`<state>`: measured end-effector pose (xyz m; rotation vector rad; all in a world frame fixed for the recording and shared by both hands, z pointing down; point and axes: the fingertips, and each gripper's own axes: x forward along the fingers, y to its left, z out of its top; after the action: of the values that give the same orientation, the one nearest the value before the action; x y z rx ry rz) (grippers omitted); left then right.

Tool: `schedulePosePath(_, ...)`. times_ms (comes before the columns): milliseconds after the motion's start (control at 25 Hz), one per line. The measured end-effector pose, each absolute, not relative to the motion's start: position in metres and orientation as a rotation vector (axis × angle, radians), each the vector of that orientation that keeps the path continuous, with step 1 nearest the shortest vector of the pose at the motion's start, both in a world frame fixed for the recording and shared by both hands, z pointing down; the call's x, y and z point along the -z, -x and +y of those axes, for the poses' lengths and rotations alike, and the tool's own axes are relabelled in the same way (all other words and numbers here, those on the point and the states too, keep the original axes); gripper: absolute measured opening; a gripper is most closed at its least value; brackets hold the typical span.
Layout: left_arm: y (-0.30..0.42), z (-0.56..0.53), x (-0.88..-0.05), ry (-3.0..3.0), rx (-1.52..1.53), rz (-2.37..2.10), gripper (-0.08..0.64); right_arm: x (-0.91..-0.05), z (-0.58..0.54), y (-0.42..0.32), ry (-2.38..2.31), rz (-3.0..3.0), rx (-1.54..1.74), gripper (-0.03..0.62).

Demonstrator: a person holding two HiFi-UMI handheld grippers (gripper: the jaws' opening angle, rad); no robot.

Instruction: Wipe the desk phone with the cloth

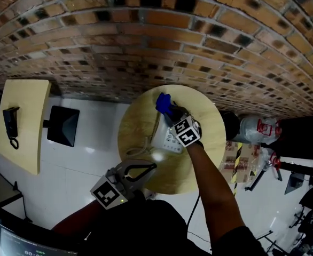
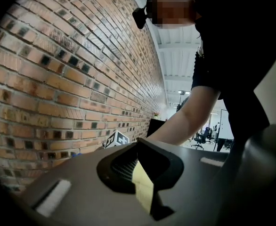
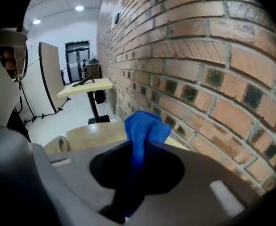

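Note:
A light grey desk phone (image 1: 166,138) lies on the round wooden table (image 1: 210,143), with its cord (image 1: 139,151) trailing off to the left. My right gripper (image 1: 170,111) hovers over the phone's far end, shut on a blue cloth (image 1: 163,103). In the right gripper view the cloth (image 3: 145,126) bunches up out of the closed jaws of that gripper (image 3: 137,166), in front of the brick wall. My left gripper (image 1: 148,168) hangs at the table's near-left edge, its jaws together and nothing in them. In its own view the left gripper (image 2: 140,173) points along the wall.
A brick wall (image 1: 162,41) runs close behind the table. A second table (image 1: 31,105) to the left carries a black handset (image 1: 10,126), with a black panel (image 1: 63,126) beside it. To the right stand a water bottle (image 1: 258,128) and stacked boxes (image 1: 236,161).

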<state>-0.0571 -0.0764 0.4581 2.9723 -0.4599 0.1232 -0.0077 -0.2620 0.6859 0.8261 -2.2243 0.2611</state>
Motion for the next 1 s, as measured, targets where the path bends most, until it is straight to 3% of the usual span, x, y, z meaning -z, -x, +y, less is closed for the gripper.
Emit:
schedulePosePath(560, 0.049, -0.08, -0.466, -2.885, -0.115, -0.432, -0.011, -0.741, -0.06, 0.073, -0.387, -2.252, -0.306, 0.06)
schedulePosePath(1000, 0.021, -0.069, -0.465, -2.833, -0.095, -0.368, -0.011, -0.7, -0.104, -0.052, -0.937, -2.218, -0.45, 0.06)
